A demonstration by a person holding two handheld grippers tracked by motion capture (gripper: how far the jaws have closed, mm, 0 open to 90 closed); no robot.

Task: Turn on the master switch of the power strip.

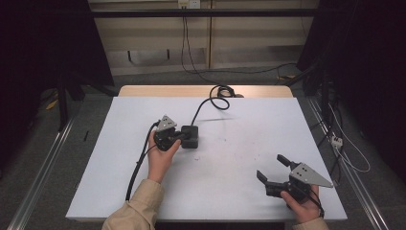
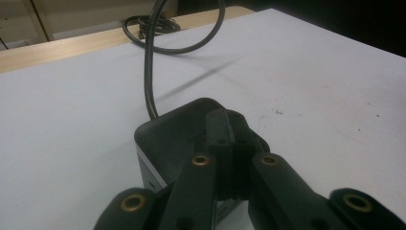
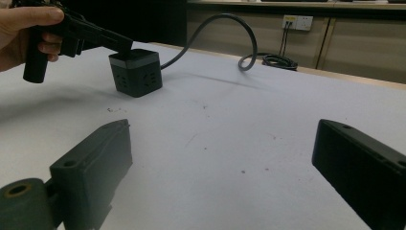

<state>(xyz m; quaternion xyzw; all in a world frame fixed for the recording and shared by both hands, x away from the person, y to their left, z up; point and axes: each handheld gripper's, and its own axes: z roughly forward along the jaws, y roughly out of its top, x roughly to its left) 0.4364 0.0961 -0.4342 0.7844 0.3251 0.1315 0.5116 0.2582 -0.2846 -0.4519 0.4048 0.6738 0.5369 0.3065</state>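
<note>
Black plastic, boxy and hard-edged: the cube-shaped socket block (image 1: 189, 136) is sitting on the white bench (image 1: 119, 182) left of centre, nearer the far edge than the near one, with its thick black cord (image 1: 207, 103) arching up off the bench and running to a coil (image 1: 223, 90) at the far edge.

I am holding the left claw (image 2: 225, 139) with its jaws pressed together, tips resting on or just over the top face of the block; I cannot tell whether they are actually touching it, and they are pinching nothing. The right claw (image 1: 271, 168) is waiting near the near right corner with its jaws spread wide, well apart from the block.

I am judging the block to be rigid, fairly dense for its bulk, and smooth enough to slip under a light pinch. The flat side walls, below the pale band (image 3: 133, 57) around the top, are looking like the best place to take hold. The cord is stiff, so I am expecting it to tug or twist the block as it moves.

Open room is lying across the whole middle and right of the bench. The left and near edges are closer to the block, and the cord is limiting travel toward me. Small specks (image 3: 115, 109) are marking the surface near the block.
</note>
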